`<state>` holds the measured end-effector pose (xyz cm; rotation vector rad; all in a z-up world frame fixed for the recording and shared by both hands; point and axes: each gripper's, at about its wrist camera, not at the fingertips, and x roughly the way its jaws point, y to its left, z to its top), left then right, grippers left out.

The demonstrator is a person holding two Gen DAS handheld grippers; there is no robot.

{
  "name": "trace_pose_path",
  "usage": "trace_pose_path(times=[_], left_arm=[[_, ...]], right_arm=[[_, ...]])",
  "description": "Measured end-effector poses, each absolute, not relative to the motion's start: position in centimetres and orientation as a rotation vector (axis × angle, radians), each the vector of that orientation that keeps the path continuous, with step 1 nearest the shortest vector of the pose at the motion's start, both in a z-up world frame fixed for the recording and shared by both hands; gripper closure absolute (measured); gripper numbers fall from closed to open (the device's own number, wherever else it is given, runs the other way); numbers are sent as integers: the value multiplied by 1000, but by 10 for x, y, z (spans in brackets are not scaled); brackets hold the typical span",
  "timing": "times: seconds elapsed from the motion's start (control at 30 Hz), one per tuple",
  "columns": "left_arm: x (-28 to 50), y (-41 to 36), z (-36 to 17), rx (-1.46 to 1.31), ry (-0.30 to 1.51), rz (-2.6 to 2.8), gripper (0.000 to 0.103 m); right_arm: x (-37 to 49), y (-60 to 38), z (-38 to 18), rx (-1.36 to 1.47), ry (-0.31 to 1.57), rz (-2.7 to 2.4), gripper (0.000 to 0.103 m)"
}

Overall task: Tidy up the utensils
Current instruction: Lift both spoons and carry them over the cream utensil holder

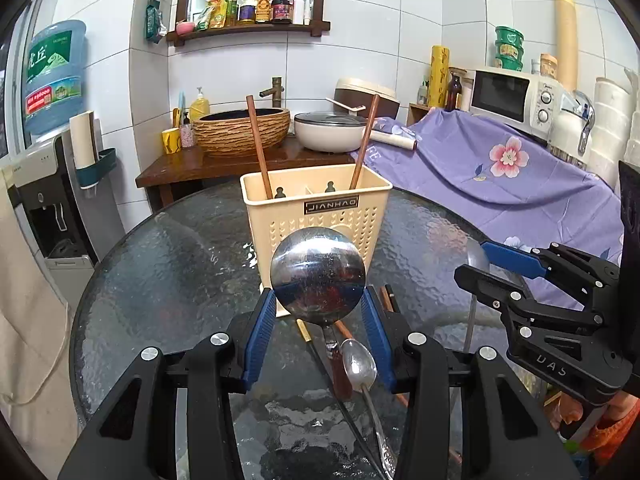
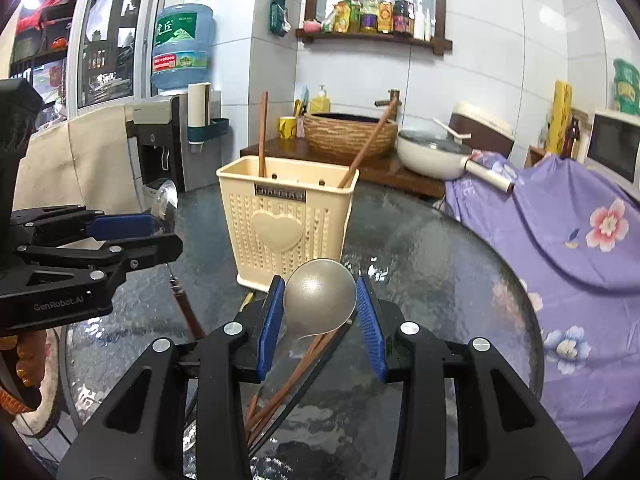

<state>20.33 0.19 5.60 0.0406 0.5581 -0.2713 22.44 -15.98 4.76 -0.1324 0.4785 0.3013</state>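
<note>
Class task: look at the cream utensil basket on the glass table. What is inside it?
Two brown chopsticks stand inside the cream basket, one at each end, leaning outward. A divider shows at the rim. Its walls hide the bottom.

Ladle handle hidden behind jaws.

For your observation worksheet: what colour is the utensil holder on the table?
Cream utensil holder with a raised heart; right wrist view shows it best.

1. White tiled wall at the far side.
2. Wooden shelf of bottles high up.
3. Water dispenser far left.
4. Microwave far right, above purple floral cloth.
</note>
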Motion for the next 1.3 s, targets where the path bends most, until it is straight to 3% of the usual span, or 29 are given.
trace_pose_path(times=[0.27,0.57,0.8,1.3], left_arm=[[210,4,82,26,522,-298,60],[236,11,170,60,386,-253,60],[287,16,212,-18,416,-253,60],[318,13,145,21,517,-182,60]], right_arm=[[240,-154,74,-157,439,306,65],[288,-151,154,-185,313,222,65],[334,-141,203,-206,231,106,65],[379,-122,112,-299,318,52,65]])
